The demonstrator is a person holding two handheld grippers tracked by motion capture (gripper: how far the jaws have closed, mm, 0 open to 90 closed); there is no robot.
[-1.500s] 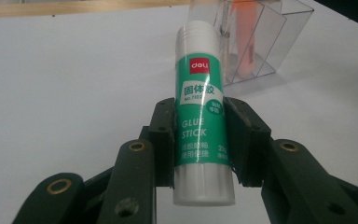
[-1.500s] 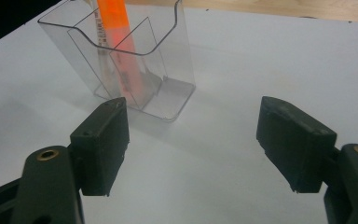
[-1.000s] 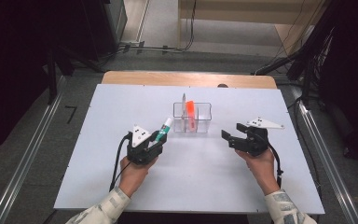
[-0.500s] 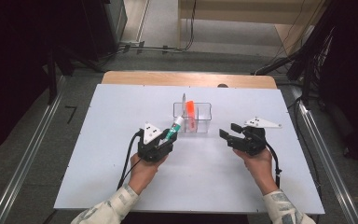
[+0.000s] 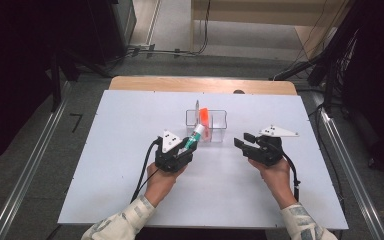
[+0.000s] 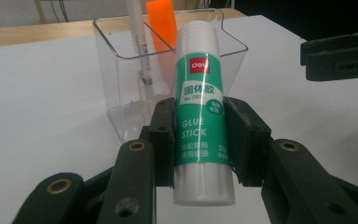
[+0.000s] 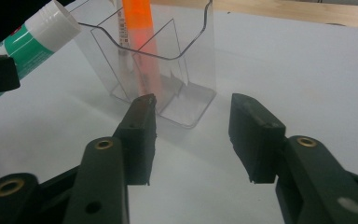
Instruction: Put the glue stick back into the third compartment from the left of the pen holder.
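Note:
My left gripper is shut on a green and white glue stick, whose white cap points up toward a clear plastic organizer just beyond it. The organizer holds an orange marker and a thin white pen in its compartments. To the right of the organizer, my right gripper hovers above the table; its jaws have just been closing, and they stand open with nothing between them. In the right gripper view the organizer and orange marker lie just ahead, with the glue stick at upper left.
A white board covers the table, with a wooden edge at the far side. Black cables trail from both grippers toward the person. Dark equipment and floor cables lie beyond the table.
The left gripper has carried the glue stick rightward, closer to the organizer. The right gripper's jaws have narrowed while the hand stayed where it was.

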